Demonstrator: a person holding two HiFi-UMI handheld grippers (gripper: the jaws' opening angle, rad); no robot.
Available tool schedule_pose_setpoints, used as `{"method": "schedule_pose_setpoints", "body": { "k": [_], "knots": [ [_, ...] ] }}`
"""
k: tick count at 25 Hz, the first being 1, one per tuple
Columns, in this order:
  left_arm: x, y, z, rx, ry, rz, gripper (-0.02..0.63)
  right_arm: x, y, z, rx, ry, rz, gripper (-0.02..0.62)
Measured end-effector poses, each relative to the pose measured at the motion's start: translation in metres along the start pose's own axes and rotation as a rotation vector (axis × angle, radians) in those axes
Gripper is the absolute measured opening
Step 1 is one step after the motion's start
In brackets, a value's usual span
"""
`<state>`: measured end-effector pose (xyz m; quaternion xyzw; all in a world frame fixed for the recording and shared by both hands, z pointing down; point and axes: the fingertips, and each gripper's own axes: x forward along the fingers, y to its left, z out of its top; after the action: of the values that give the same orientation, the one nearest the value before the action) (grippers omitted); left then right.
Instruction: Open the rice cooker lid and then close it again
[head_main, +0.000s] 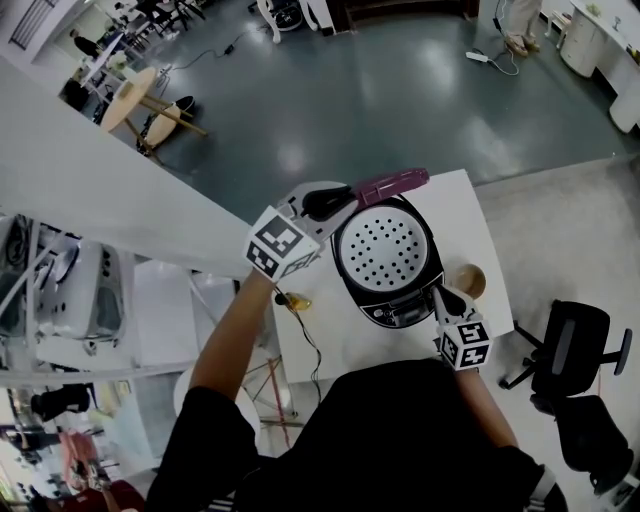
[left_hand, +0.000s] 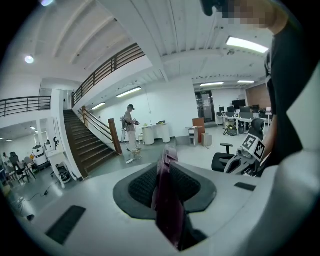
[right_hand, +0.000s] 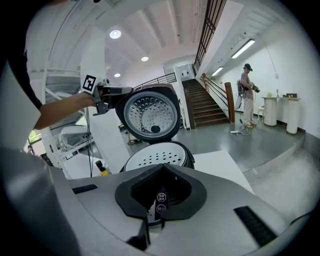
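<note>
The black rice cooker stands on a white table with its lid raised. From above, the lid shows edge-on as a purple strip; in the right gripper view its round metal inner face looks toward me. My left gripper is shut on the lid's top edge, and that purple edge fills the gap between its jaws. A white perforated plate covers the pot's mouth. My right gripper is shut, its tips at the cooker's front control panel.
A brown wooden cup stands on the table right of the cooker. A small yellow bottle and a black cable lie at the table's left edge. A black office chair stands to the right. A person stands far off by the stairs.
</note>
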<state>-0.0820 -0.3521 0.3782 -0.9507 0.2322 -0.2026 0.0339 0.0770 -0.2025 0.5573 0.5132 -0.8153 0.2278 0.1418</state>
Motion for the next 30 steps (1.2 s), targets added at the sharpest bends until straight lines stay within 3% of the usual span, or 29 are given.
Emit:
{"method": "schedule_pose_setpoints", "body": {
  "k": [11,22,30],
  "knots": [
    [0.002,-0.037,-0.010,0.014,0.055,-0.062,0.077,-0.012,0.003,0.004,0.011,-0.015,0.006,0.000],
    [0.007,-0.096,-0.036,0.013,0.108,-0.185,0.060,-0.010,0.016,0.001,-0.024,-0.006,0.043,0.000],
    [0.011,-0.123,-0.052,-0.008,0.125,-0.238,0.054,-0.015,0.009,-0.008,-0.032,0.020,0.018,0.000]
  ]
}}
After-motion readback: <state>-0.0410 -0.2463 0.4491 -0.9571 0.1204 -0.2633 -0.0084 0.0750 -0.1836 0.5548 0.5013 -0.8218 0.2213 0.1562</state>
